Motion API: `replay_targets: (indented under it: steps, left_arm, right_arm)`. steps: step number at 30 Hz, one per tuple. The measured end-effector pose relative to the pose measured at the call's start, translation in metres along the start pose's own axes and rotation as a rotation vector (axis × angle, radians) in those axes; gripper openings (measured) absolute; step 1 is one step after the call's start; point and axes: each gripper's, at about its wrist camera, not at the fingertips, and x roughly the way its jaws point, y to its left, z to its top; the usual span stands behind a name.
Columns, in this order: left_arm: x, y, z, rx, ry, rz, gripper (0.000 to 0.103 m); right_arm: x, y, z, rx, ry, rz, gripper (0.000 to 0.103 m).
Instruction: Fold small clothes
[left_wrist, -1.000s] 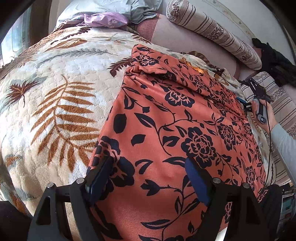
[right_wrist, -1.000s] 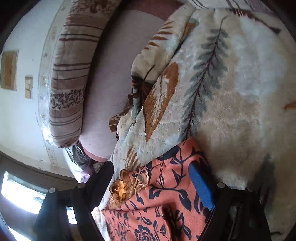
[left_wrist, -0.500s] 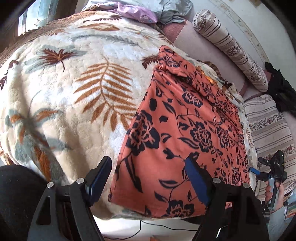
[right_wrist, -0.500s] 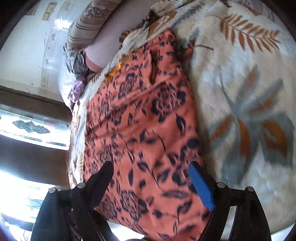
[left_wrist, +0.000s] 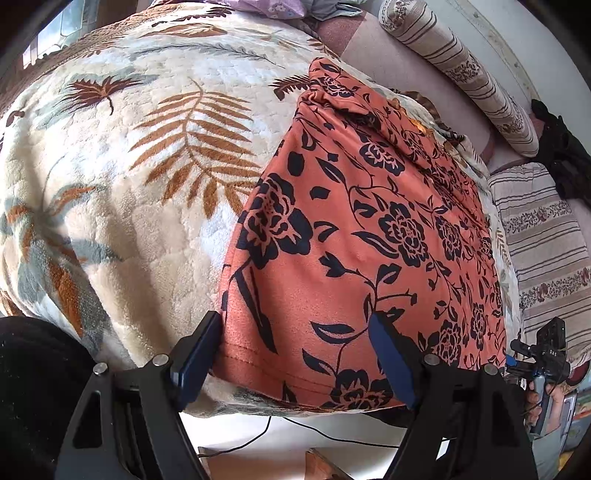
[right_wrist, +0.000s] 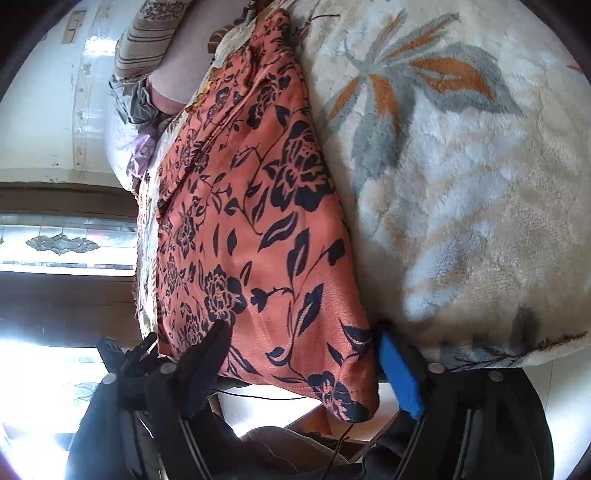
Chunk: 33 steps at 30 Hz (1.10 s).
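An orange garment with black flowers (left_wrist: 369, 236) lies flat on a leaf-print blanket (left_wrist: 122, 192), its hem hanging over the near bed edge. My left gripper (left_wrist: 295, 350) is open at the hem's left corner, its fingers straddling the cloth. My right gripper (right_wrist: 303, 365) is open at the hem's right corner, the garment (right_wrist: 251, 229) between its fingers. The right gripper also shows in the left wrist view (left_wrist: 539, 358) at the lower right. The left gripper shows in the right wrist view (right_wrist: 125, 354) at the lower left.
Striped bolster pillows (left_wrist: 461, 70) and a mauve cushion (left_wrist: 388, 55) line the far side of the bed. Purple and grey clothes (left_wrist: 280, 7) are piled at the far end. A cable (left_wrist: 332, 435) runs over the floor below the bed edge.
Both grippers have drawn back from the far part of the garment to its near hem at the bed edge. The garment has stayed flat on the blanket.
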Motion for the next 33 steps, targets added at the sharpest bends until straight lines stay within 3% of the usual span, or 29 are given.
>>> replay_targets:
  steps: [1, 2, 4, 6, 7, 10, 12, 13, 14, 15, 16, 17, 18, 22, 24, 27, 28, 30, 31, 32, 33]
  left_arm:
    - [0.001, 0.0, 0.0, 0.003, 0.004, 0.019, 0.071]
    - [0.004, 0.0, -0.001, 0.009, 0.016, 0.035, 0.048]
    - [0.008, 0.002, 0.0, 0.019, 0.032, 0.085, 0.029]
    - [0.006, 0.005, 0.001, 0.001, 0.038, 0.072, 0.029]
    - [0.004, 0.008, 0.002, -0.014, 0.037, 0.065, 0.034]
    - [0.003, 0.01, 0.0, -0.031, 0.035, 0.042, 0.066]
    - [0.007, 0.009, -0.001, -0.006, 0.05, 0.063, 0.065]
    - [0.009, 0.006, -0.002, 0.016, 0.054, 0.088, 0.051]
    - [0.009, 0.005, -0.002, 0.037, 0.053, 0.134, 0.022]
    - [0.009, 0.005, -0.001, 0.05, 0.054, 0.141, 0.013]
    - [0.006, 0.007, 0.001, 0.039, 0.059, 0.096, 0.008]
    - [0.0, 0.009, 0.003, 0.027, 0.042, 0.089, 0.008]
    - [-0.009, 0.007, 0.004, 0.041, 0.01, 0.1, 0.008]
    - [-0.03, 0.0, 0.008, 0.077, -0.047, 0.076, 0.011]
    - [-0.018, 0.003, 0.007, 0.075, -0.014, 0.1, 0.014]
    - [0.007, 0.008, 0.006, 0.05, 0.06, 0.153, 0.028]
    - [0.007, 0.009, 0.005, 0.041, 0.049, 0.131, 0.036]
    - [0.005, 0.009, 0.004, 0.024, 0.04, 0.081, 0.061]
    - [0.006, 0.008, 0.004, 0.025, 0.035, 0.081, 0.073]
    - [0.006, 0.007, 0.004, 0.033, 0.024, 0.1, 0.073]
    - [0.008, 0.006, 0.005, 0.046, 0.022, 0.119, 0.072]
  right_arm:
    - [0.005, 0.005, -0.001, 0.001, 0.014, -0.005, 0.048]
    - [0.008, 0.005, -0.002, -0.002, 0.021, -0.023, 0.045]
    - [0.01, 0.002, -0.003, 0.011, 0.02, -0.044, 0.043]
    - [0.008, 0.001, -0.001, 0.02, 0.0, -0.068, 0.044]
    - [0.009, 0.0, -0.001, 0.016, 0.009, -0.065, 0.045]
    - [0.01, 0.002, 0.001, 0.014, 0.019, -0.031, 0.06]
    - [0.01, 0.001, 0.002, 0.019, 0.023, -0.029, 0.06]
    - [0.011, 0.002, 0.002, 0.022, 0.021, -0.032, 0.06]
    - [0.011, 0.004, 0.002, 0.011, 0.024, -0.038, 0.056]
    - [0.012, 0.007, 0.001, 0.0, 0.026, -0.047, 0.049]
    - [0.014, 0.01, 0.0, -0.008, 0.028, -0.068, 0.019]
    - [0.015, 0.011, 0.0, -0.014, 0.028, -0.102, 0.012]
    - [0.013, 0.013, 0.0, -0.021, 0.014, -0.117, 0.011]
    - [-0.012, 0.026, -0.001, -0.037, -0.065, -0.054, 0.011]
    - [-0.017, 0.027, 0.001, -0.029, -0.093, -0.038, 0.013]
    - [0.002, 0.01, 0.004, 0.04, -0.018, -0.033, 0.017]
    - [0.009, 0.005, 0.003, 0.067, -0.001, -0.068, 0.03]
    - [0.013, 0.005, 0.001, 0.065, 0.008, -0.076, 0.04]
    - [0.012, 0.008, 0.001, 0.049, 0.001, -0.068, 0.066]
    - [0.011, 0.011, 0.001, 0.038, -0.005, -0.042, 0.082]
    - [0.011, 0.013, 0.001, 0.026, -0.01, -0.035, 0.083]
